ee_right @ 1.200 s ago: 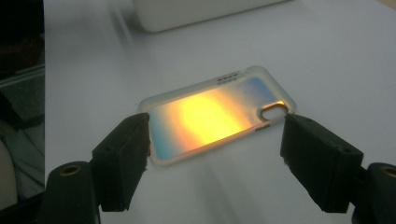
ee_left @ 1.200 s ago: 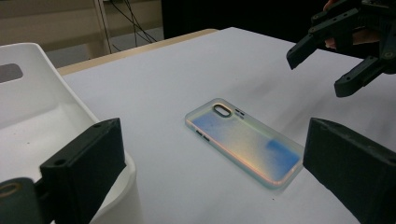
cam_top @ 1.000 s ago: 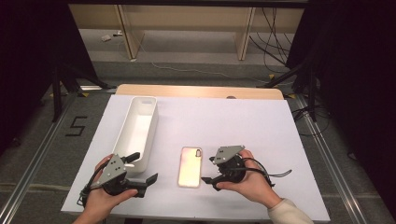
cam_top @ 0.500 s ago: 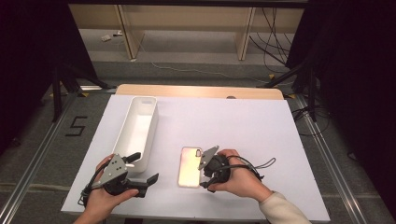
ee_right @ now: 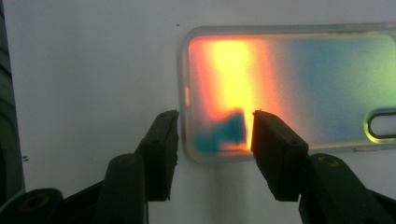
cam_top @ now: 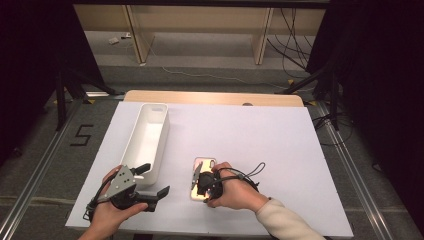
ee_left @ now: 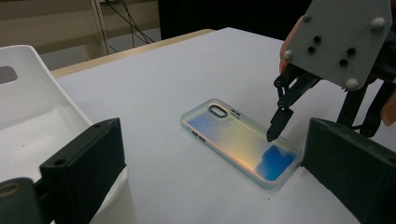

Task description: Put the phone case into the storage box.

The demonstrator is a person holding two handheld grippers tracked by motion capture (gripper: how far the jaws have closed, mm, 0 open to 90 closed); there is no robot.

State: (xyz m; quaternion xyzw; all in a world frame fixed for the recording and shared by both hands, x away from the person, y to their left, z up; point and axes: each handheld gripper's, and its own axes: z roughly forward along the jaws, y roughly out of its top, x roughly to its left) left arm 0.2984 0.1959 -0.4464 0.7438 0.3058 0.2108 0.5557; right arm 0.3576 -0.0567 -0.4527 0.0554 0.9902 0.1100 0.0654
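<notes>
The phone case [cam_top: 202,176] lies on the table [cam_top: 280,150], right of the bin [cam_top: 146,140], between the two tools.

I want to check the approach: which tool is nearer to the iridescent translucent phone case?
Right. The right tool is open over the near end of the iridescent translucent phone case, one jaw outside its edge. The left tool rests apart, beside the white plastic bin.

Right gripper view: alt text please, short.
The right hand-held gripper hangs open over the near corner of an iridescent phone case lying flat on a white table, one jaw outside the case's edge, the other over its orange-glowing back. The camera cutout sits at the right.
</notes>
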